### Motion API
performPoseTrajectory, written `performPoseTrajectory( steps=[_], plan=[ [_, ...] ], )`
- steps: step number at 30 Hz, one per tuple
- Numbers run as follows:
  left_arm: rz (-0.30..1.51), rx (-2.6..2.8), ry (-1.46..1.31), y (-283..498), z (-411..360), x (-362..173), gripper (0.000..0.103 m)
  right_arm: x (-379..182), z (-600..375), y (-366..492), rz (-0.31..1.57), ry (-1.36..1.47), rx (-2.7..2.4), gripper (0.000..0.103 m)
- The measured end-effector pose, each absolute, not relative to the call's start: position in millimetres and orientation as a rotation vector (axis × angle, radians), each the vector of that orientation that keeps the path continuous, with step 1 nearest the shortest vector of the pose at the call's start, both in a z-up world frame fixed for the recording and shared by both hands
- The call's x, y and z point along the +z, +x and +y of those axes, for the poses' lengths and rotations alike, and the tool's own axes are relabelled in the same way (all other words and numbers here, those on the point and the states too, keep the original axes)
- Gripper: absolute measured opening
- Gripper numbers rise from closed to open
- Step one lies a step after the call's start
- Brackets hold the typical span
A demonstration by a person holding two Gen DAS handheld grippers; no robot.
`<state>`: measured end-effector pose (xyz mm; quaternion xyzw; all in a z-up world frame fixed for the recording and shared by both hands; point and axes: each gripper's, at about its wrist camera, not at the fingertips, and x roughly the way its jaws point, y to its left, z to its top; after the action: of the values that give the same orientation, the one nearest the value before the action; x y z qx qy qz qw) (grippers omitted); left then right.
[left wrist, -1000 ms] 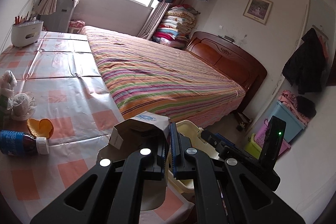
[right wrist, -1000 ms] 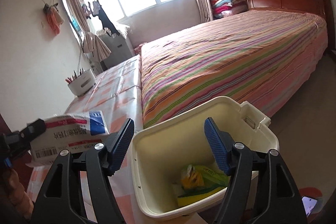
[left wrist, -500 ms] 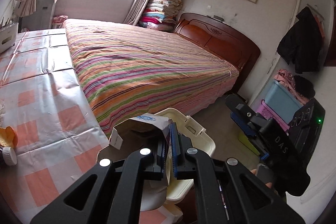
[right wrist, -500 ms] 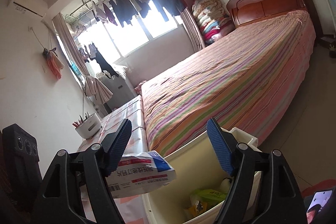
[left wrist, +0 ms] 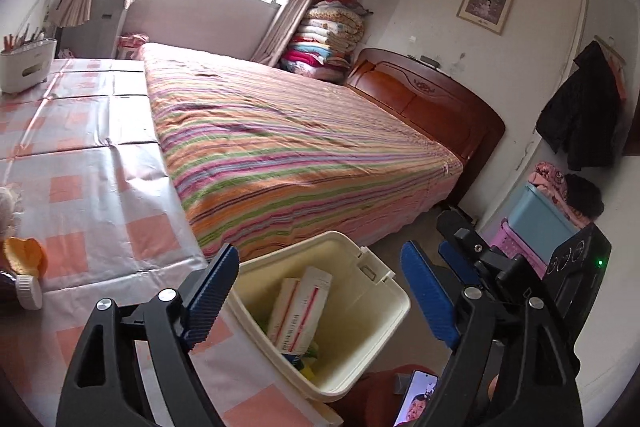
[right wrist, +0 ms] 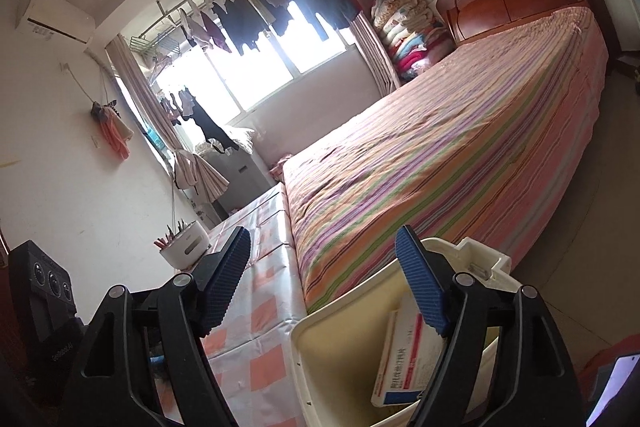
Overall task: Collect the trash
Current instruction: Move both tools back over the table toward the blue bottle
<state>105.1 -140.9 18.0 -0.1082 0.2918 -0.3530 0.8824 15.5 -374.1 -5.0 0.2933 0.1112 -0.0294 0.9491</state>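
Left tongs (left wrist: pixel 318 297) apart, empty, poised over bin (left wrist: pixel 394 311). Right tongs (right wrist: pixel 326 285) also apart, empty, over the bin's near rim. Box (left wrist: pixel 298 311) lying inside bin, leaning on the wall atop yellow-green wrappers; seen again in right wrist view, upright against inner wall. Bin standing at tabletop (left wrist: pixel 92 163) edge, between it and bed (left wrist: pixel 288 139).

Release step judged complete; more trash left on tabletop at far left: orange peel (left wrist: pixel 24 257), a bottle with white cap (left wrist: pixel 28 293), a white crumpled wad (left wrist: pixel 10 205) just beyond.

For next pick: lift left tongs clear of bin rim before swinging left, to avoid nudging bin off its spot. Approach peel from above with tongs wide, fingers either side, close gently since peel looks thin and curled. Bottle probably round, likely to roll; grip across the body, not the cap. Keep right tongs near bin to steady it if needed.
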Motion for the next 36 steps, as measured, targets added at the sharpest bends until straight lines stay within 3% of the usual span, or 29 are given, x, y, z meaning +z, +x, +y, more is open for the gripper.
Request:
performPoseTrajectory(
  steps=[15, 23, 26, 31, 36],
  plan=[
    [0.575, -0.444, -0.391, 76, -9, 19, 0.081, 8, -256, 62, 0.295, 0.486, 0.189, 0.076],
    [0.474, -0.256, -0.396, 32, 53, 36, 0.081, 32, -198, 53, 0.220, 0.250, 0.254, 0.097],
    [0.437, -0.176, -0.378, 19, 79, 39, 0.081, 40, -199, 47, 0.165, 0.217, 0.296, 0.097],
    [0.413, -0.109, -0.418, 13, 130, 28, 0.081, 21, -187, 66, 0.309, 0.221, 0.354, 0.097],
    [0.436, -0.082, -0.471, 6, 167, 11, 0.081, 29, -170, 63, 0.310, 0.141, 0.384, 0.097]
  ],
)
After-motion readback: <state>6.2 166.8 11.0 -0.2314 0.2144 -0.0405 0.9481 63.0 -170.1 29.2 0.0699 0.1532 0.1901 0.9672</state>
